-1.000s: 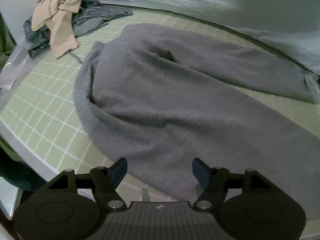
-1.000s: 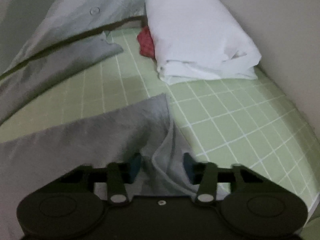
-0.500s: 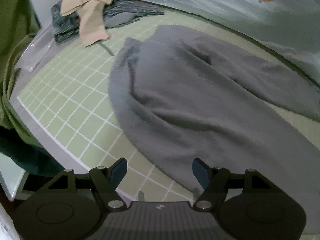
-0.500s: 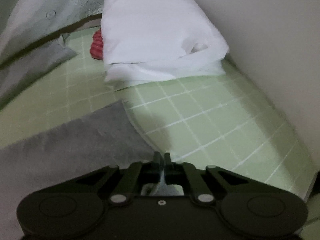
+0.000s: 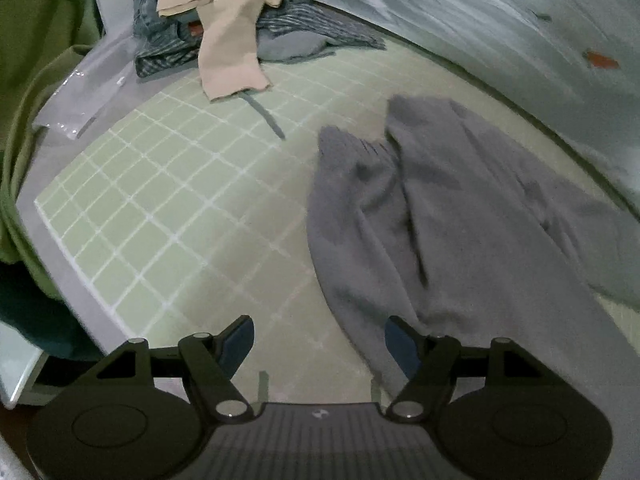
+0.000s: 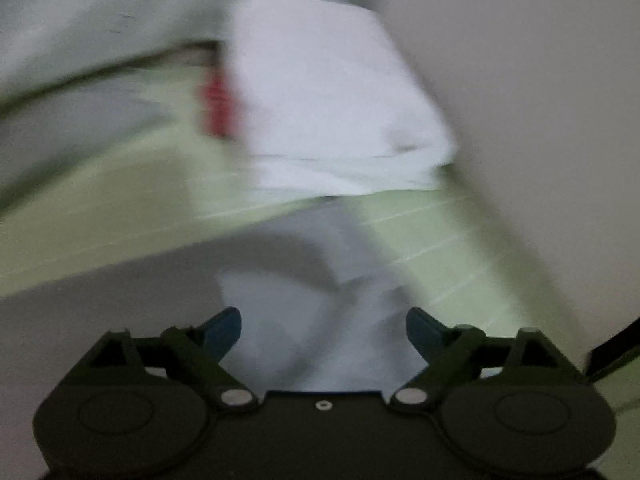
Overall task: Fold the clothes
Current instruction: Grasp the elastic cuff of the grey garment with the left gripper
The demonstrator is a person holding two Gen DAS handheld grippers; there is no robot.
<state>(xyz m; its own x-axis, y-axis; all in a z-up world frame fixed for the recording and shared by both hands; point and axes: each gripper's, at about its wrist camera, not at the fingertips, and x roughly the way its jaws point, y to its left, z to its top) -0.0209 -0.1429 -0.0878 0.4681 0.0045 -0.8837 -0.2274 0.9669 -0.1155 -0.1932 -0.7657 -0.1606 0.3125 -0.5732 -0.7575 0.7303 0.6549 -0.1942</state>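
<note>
Grey trousers (image 5: 460, 224) lie spread on the green checked mat (image 5: 168, 200), rumpled at the waist end. My left gripper (image 5: 319, 338) is open and empty, over the mat at the trousers' near left edge. In the blurred right wrist view, my right gripper (image 6: 322, 330) is open over a folded-up grey trouser leg end (image 6: 316, 320); the cloth lies between the fingers, not pinched.
A pile of unfolded clothes with a beige garment (image 5: 228, 28) on top sits at the mat's far left. A folded white stack (image 6: 332, 92) with something red (image 6: 218, 100) beside it lies ahead of the right gripper, by the wall. A pale sheet (image 5: 500, 20) borders the mat.
The right gripper shut on the trouser leg end, then opened and let it go. The left gripper swung left, staying open; the trousers bunched toward the right.
</note>
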